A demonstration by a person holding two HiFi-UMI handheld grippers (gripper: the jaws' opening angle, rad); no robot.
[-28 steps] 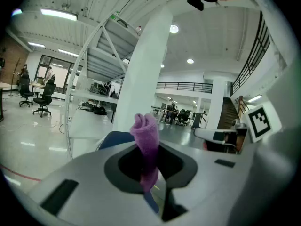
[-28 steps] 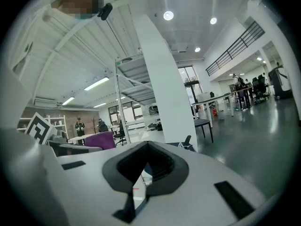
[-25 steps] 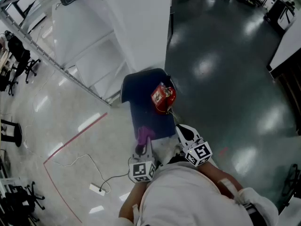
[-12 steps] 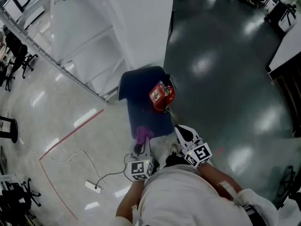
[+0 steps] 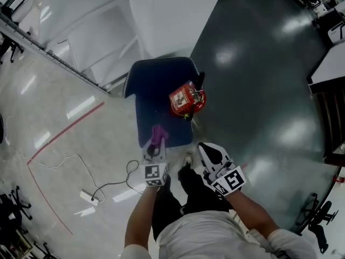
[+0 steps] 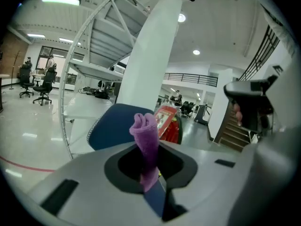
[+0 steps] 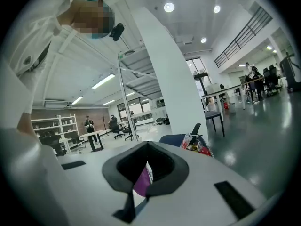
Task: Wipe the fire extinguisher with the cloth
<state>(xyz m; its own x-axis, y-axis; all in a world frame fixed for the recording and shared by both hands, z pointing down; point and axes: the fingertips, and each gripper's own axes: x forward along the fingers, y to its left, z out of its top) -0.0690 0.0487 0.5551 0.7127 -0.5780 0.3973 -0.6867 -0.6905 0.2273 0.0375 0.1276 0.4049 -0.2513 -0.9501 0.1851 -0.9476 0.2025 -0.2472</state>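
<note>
Polished floor, dark grey on one side and pale on the other, fills a large hall with a broad white pillar. Low in the head view, the left tool has its jaws closed on a purple cloth. In the left gripper view this cloth is pinched at its lower part, and its rolled upper end stands up free above the tool. The right tool is beside it and a little apart. In the right gripper view its jaws are drawn together to a thin slit. A small purple patch shows in the hollow above this slit, but I cannot tell if it touches the jaws, and the head view shows nothing carried at the tips. In front of both tools is a blue chair, and the cloth hangs over the near edge of its seat. A red fire extinguisher with a printed label is at the right edge of this seat, apart from both tools. I cannot tell if it rests on the seat or stands just beside it. A white cable lies on the pale floor to the left.
</note>
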